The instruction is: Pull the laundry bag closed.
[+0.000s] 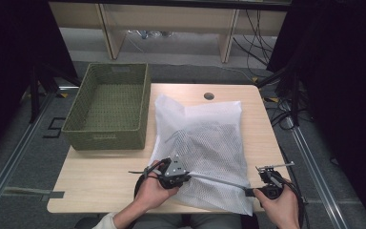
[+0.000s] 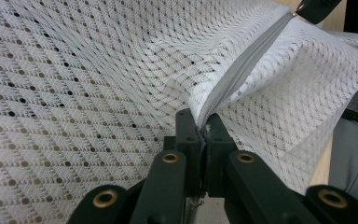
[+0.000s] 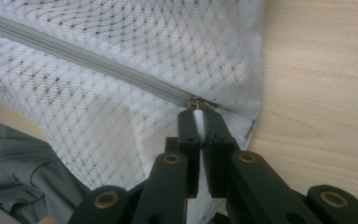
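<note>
A pale wooden bench (image 1: pixel 95 176) carries a green woven basket (image 1: pixel 107 107) at its far left and, just beside it, a white mesh laundry bag (image 1: pixel 205 143) that lies flat and reaches to the near edge. A grey zipper (image 1: pixel 217 181) runs along the bag's near end between the two hands. The left gripper (image 2: pixel 205 128) is clamped on the mesh at the zipper's left end. The right gripper (image 3: pixel 200 116) is pinched on the small white zipper pull (image 3: pixel 198 114) at the bag's right corner.
</note>
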Available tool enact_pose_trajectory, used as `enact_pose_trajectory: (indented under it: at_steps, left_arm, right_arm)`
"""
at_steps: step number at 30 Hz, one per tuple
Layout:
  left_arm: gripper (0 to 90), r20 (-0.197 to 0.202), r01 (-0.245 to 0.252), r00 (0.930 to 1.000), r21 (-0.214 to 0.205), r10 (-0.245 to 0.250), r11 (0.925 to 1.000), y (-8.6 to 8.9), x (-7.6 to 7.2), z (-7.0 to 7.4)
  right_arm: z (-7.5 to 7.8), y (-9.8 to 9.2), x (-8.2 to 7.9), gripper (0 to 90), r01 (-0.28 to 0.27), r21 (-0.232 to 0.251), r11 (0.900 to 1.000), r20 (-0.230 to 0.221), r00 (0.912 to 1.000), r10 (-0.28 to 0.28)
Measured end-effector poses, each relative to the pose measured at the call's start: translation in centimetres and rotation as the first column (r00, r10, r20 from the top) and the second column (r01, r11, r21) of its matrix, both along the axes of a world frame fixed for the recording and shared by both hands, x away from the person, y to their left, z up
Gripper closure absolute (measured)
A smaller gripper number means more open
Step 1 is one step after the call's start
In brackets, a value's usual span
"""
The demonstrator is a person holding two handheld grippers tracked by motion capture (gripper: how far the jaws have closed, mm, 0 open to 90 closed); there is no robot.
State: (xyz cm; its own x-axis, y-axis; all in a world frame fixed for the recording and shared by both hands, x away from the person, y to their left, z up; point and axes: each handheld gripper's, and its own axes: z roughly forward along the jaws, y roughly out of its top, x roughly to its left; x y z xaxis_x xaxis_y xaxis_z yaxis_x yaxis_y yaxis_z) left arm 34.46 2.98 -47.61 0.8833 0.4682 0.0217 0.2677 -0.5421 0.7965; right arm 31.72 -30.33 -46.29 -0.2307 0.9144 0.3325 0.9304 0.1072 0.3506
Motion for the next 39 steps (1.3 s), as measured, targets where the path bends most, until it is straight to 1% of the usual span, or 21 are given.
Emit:
enact_pose_trajectory:
  at_steps: [3, 4, 6, 7, 8, 9, 13, 18, 21, 24, 25, 27, 29, 30, 33, 34, 35, 36, 37, 38, 39]
  left_arm:
    - [87.2, -0.001, 0.002, 1.0000, 0.004, -0.002, 1.0000, 0.0, 0.1, 0.0]
    - [87.2, -0.005, 0.005, 1.0000, 0.005, -0.005, 1.0000, 0.0, 0.1, 0.0]
    - [87.2, -0.010, 0.008, 0.9999, 0.005, -0.008, 1.0000, 0.0, 0.1, -0.1]
    - [87.2, -0.009, 0.001, 1.0000, -0.007, -0.001, 1.0000, -0.1, 0.1, -0.2]
    - [87.2, -0.009, 0.003, 1.0000, -0.005, -0.003, 1.0000, -0.2, 0.1, -0.2]
    - [87.1, -0.016, 0.007, 0.9998, -0.008, -0.007, 0.9999, -0.3, 0.1, -0.3]
    - [87.1, -0.014, 0.015, 0.9998, 0.015, -0.015, 0.9998, -0.4, 0.3, -0.7]
    - [87.0, -0.019, 0.005, 0.9998, 0.024, -0.005, 0.9997, -0.6, 0.8, -1.1]
    - [87.0, -0.021, 0.008, 0.9998, 0.038, -0.007, 0.9992, -0.5, 1.3, -1.3]
    - [87.0, -0.020, -0.003, 0.9998, 0.036, 0.003, 0.9993, -0.7, 1.8, -1.5]
    - [87.1, -0.021, -0.007, 0.9997, 0.042, 0.008, 0.9991, -0.7, 2.1, -1.6]
    - [87.1, -0.027, -0.016, 0.9995, 0.043, 0.018, 0.9989, -0.7, 2.7, -1.8]
    - [87.1, -0.029, -0.024, 0.9993, 0.051, 0.026, 0.9984, -0.7, 3.2, -1.9]
    - [87.0, -0.030, -0.026, 0.9992, 0.054, 0.028, 0.9982, -0.7, 3.5, -1.9]
    - [87.1, -0.017, -0.044, 0.9988, 0.061, 0.045, 0.9972, -0.7, 4.4, -2.1]
    - [87.0, -0.019, -0.055, 0.9983, 0.055, 0.056, 0.9970, -0.8, 4.7, -2.2]
    - [87.1, -0.012, -0.058, 0.9982, 0.063, 0.059, 0.9963, -0.7, 5.0, -2.2]
    - [87.0, -0.005, -0.066, 0.9977, 0.065, 0.067, 0.9957, -0.7, 5.4, -2.1]
    - [87.0, -0.010, -0.070, 0.9975, 0.060, 0.070, 0.9958, -0.7, 5.5, -2.2]
    - [87.0, -0.009, -0.072, 0.9973, 0.060, 0.073, 0.9956, -0.7, 5.8, -2.2]
    - [87.0, -0.008, -0.075, 0.9971, 0.061, 0.075, 0.9953, -0.6, 5.9, -2.2]
  right_arm:
    - [-0.2, -0.5, 0.4, 88.0, -0.006, -0.014, 0.9999, -0.030, 0.9995, 0.005]
    - [-0.1, -0.4, 0.4, 87.9, 0.024, -0.008, 0.9997, -0.078, 0.9967, -0.024]
    - [-0.7, -1.1, 0.8, 87.9, -0.049, -0.007, 0.9988, -0.009, 0.9987, 0.049]
    - [-0.3, -0.7, 0.6, 88.0, 0.032, -0.010, 0.9995, -0.065, 0.9974, -0.032]
    - [-0.7, -1.3, 1.0, 87.9, -0.032, -0.018, 0.9993, -0.007, 0.9995, 0.031]
    - [-0.4, -0.9, 0.8, 87.9, 0.044, -0.007, 0.9990, -0.053, 0.9976, -0.045]
    - [-0.6, -1.5, 1.5, 87.9, 0.004, -0.024, 0.9997, -0.046, 0.9989, -0.005]
    - [-0.3, -1.1, 2.2, 87.9, 0.050, -0.030, 0.9983, -0.090, 0.9946, -0.052]
    - [-0.7, -1.4, 2.9, 87.9, 0.007, -0.054, 0.9985, -0.032, 0.9995, -0.008]
    - [-0.3, -0.9, 3.3, 87.9, 0.059, -0.048, 0.9971, -0.074, 0.9953, -0.063]
    - [-0.6, -1.3, 3.7, 87.9, -0.005, -0.067, 0.9978, -0.014, 0.9999, 0.004]
    - [-0.3, -1.0, 4.2, 87.9, 0.023, -0.076, 0.9968, -0.047, 0.9985, -0.027]
    - [-0.6, -1.1, 4.8, 87.9, -0.011, -0.083, 0.9965, -0.002, 0.9999, 0.011]
    - [-0.2, -0.7, 4.7, 87.9, 0.049, -0.081, 0.9955, -0.058, 0.9969, -0.054]
    - [-0.8, -0.9, 5.6, 87.9, -0.011, -0.085, 0.9963, 0.019, 0.9997, 0.013]
    - [-0.7, -0.7, 5.6, 87.9, 0.018, -0.085, 0.9962, -0.009, 0.9998, -0.019]
    - [-0.9, -0.7, 6.0, 87.8, -0.004, -0.089, 0.9961, 0.011, 0.9999, 0.005]
    - [-0.6, -0.2, 5.9, 87.9, 0.060, -0.093, 0.9939, -0.032, 0.9975, -0.063]
    - [-0.8, -0.5, 6.3, 87.8, 0.005, -0.086, 0.9963, 0.013, 0.9999, -0.003]
    - [-0.5, -0.1, 6.2, 87.9, 0.048, -0.082, 0.9955, -0.034, 0.9981, -0.051]
    - [-0.7, -0.3, 6.4, 87.8, 0.024, -0.095, 0.9952, -0.002, 0.9997, -0.024]
